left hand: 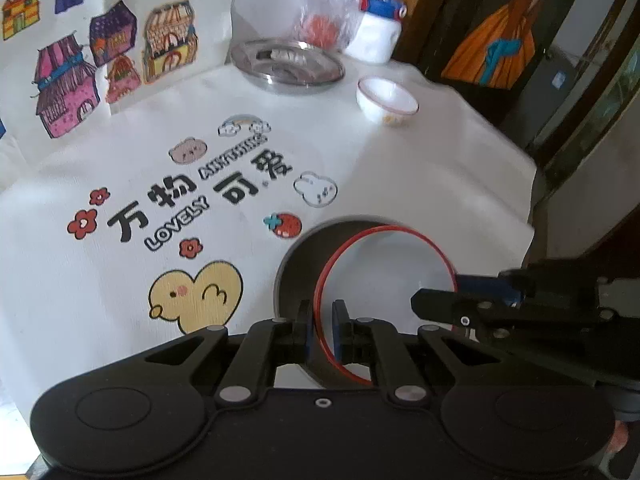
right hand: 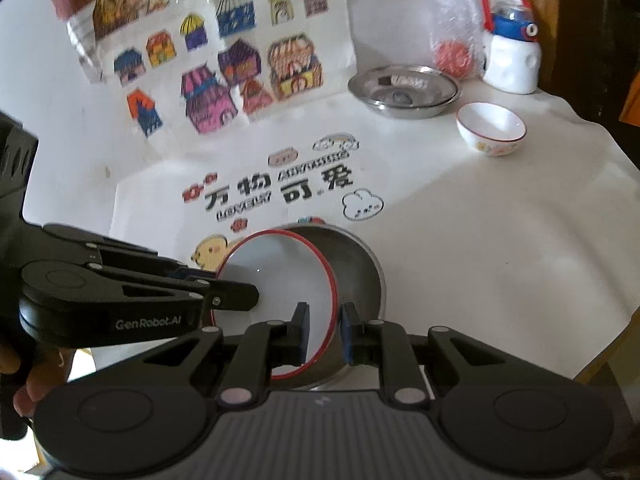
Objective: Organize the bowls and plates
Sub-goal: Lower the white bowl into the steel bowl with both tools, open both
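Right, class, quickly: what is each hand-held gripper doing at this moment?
Left hand-held gripper: closed on the red-rimmed bowl's rim.
Right hand-held gripper: closed on the same bowl's opposite rim.

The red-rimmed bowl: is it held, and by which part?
Yes. Both grippers, left and right, pinch the bowl at its red rim, on opposite sides, over a metal dish.

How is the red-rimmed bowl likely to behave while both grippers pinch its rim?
The red-rimmed bowl looks like glazed ceramic: probably rigid, smooth and slippery where the fingers pinch it. Held by a thin rim, it may pivot. It looks breakable and could chip against the metal dish beneath it.
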`<state>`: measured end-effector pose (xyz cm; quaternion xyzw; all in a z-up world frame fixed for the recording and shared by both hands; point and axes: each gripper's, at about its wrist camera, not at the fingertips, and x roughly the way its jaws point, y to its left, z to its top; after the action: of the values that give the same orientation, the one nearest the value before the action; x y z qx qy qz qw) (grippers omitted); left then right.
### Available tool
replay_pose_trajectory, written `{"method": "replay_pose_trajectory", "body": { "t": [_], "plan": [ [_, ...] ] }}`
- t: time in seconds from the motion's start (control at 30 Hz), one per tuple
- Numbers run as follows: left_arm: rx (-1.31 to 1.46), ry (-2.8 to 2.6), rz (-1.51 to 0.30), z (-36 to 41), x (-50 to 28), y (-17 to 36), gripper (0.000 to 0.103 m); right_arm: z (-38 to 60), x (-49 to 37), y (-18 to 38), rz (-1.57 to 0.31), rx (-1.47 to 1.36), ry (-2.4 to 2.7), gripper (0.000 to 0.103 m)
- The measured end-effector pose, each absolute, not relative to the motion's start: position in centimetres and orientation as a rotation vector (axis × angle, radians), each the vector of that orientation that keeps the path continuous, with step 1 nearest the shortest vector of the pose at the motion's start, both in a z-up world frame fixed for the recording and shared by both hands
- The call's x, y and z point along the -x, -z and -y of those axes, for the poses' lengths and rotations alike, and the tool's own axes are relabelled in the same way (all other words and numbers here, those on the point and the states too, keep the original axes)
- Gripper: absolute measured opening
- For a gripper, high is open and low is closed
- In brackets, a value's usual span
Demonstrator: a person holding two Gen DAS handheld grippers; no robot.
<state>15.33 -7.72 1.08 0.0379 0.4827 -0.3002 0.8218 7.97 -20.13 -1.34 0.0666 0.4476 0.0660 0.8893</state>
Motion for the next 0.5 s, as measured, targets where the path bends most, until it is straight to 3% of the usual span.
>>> {"method": "replay_pose_trajectory", "body": {
  "t": [0.5],
  "plan": [
    [-0.132,0.63,-1.115,8.7,-16.2,-0.5,0.009,19.9,-10.1,1.7,-1.032,-0.049,-0.169,0.02]
  ]
}}
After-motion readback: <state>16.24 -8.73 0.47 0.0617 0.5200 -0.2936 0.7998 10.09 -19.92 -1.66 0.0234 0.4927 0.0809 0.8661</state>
